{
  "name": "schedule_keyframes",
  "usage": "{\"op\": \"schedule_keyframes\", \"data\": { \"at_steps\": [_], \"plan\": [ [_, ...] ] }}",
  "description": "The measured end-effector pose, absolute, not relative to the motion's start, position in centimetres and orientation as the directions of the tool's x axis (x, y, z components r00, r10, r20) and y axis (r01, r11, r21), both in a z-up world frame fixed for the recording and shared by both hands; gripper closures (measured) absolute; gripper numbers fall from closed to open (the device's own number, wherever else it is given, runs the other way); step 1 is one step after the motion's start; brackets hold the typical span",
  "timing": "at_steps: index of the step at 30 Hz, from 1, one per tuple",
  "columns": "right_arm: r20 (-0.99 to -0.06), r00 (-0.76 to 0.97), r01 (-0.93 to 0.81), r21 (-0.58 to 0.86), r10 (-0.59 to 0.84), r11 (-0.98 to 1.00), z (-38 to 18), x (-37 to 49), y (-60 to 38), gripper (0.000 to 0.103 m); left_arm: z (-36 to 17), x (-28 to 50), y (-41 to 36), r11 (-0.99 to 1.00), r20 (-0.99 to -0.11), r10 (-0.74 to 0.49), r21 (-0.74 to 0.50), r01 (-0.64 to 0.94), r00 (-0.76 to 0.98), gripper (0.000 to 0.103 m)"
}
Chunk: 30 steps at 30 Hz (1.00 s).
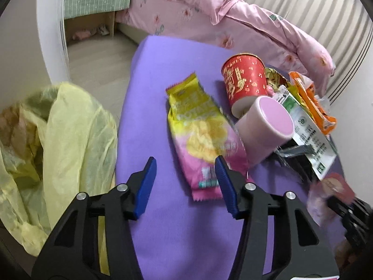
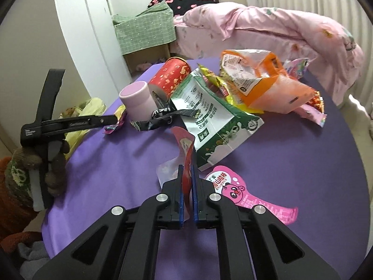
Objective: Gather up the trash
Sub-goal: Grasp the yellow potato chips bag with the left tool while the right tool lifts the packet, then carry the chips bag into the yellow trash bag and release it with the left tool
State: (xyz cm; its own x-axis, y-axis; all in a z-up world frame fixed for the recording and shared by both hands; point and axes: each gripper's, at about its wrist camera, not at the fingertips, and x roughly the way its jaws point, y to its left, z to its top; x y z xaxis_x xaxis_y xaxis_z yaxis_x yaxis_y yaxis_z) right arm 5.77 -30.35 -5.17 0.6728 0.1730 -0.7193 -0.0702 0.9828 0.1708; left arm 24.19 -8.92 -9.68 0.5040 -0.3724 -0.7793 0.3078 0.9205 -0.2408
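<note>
On the purple table [image 1: 149, 81] lies a yellow and pink snack packet [image 1: 200, 130]. My left gripper [image 1: 185, 163] hovers open at its near end, the right finger over the packet's edge and the left finger over bare cloth. In the right wrist view my right gripper [image 2: 187, 168] is shut on a thin red and clear wrapper [image 2: 186, 149] that stands up between the pads. The same wrapper [image 1: 331, 186] shows blurred at the lower right of the left wrist view. A yellow trash bag [image 1: 58, 140] hangs open off the table's left side.
Piled at the back are a tipped red paper cup [image 2: 170, 77], a pink tub [image 2: 137, 100], a green and white carton [image 2: 209, 121], an orange bag [image 2: 263, 79] and a black strap [image 2: 158, 119]. A pink pig-print wrapper [image 2: 244, 193] lies near me. Behind stands a bed [image 1: 256, 30].
</note>
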Motion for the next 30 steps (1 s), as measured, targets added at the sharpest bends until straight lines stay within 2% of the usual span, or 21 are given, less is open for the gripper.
{"op": "schedule_keyframes", "data": {
  "at_steps": [1,4,9,14,20,25,30],
  "plan": [
    [-0.718,0.674,-0.071,0.169,0.172,0.983,-5.1,5.6,-30.3,0.096,-9.8,24.3,-9.4,0.917,-0.783,-0.379,-0.244,0.316,0.493,0.069],
    [-0.713,0.677,-0.077,0.177,0.182,0.981,-5.1,5.5,-29.7,0.096,-9.9,24.3,-10.1,0.926,-0.789,-0.35,-0.209,0.315,0.505,0.086],
    [-0.693,0.695,-0.051,0.218,0.192,0.974,-4.7,5.7,-29.5,0.096,-8.7,23.6,-8.0,0.921,-0.763,-0.378,-0.257,0.292,0.523,0.095],
    [-0.655,0.735,0.005,0.261,0.173,0.965,-3.6,5.8,-28.4,0.096,-6.6,22.1,-5.7,0.92,-0.725,-0.388,-0.264,0.291,0.569,0.096],
    [-0.643,0.753,0.005,0.218,0.14,0.976,-2.6,6.2,-25.5,0.096,-5.4,19.7,-3.1,0.917,-0.695,-0.395,-0.255,0.308,0.601,0.096],
    [-0.618,0.771,-0.029,0.208,0.154,0.978,-1.7,6.7,-24.4,0.096,-5.0,18.6,0.6,0.942,-0.701,-0.336,-0.236,0.24,0.63,0.096],
    [-0.623,0.764,-0.047,0.204,0.167,0.978,-2.1,6.8,-23.9,0.096,-4.3,18.3,6.1,0.972,-0.697,-0.225,-0.205,0.112,0.681,0.096]
  ]
}}
